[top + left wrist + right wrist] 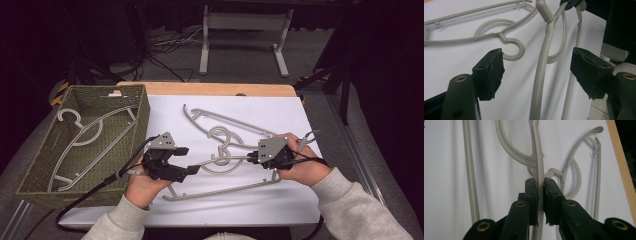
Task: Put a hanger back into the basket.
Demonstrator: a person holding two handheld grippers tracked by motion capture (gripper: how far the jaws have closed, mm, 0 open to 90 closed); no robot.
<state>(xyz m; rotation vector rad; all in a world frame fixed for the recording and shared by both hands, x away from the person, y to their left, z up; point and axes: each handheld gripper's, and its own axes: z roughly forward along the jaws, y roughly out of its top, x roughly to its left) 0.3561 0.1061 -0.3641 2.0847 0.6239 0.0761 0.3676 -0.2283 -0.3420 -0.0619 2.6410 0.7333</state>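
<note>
Bright, evenly lit white tabletop (pixel 280 200); dark surroundings, soft shadows, slight blur.

The table (pixel 280 210) has a white top with a wooden strip along its far edge. A woven green basket (pixel 140 107) stands on its left side. Right of it, two grey hangers lie on the white: the far hanger (pixel 235 120) and the near hanger (pixel 220 192), their hooks overlapping.

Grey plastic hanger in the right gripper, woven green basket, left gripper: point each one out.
Grey plastic hanger (pixel 538 157): right gripper view, on the arm above the clamping fingers.
Woven green basket (pixel 142 117): high view, on its right wall.
Left gripper (pixel 537 72): left gripper view, midway between its open fingertips.
</note>
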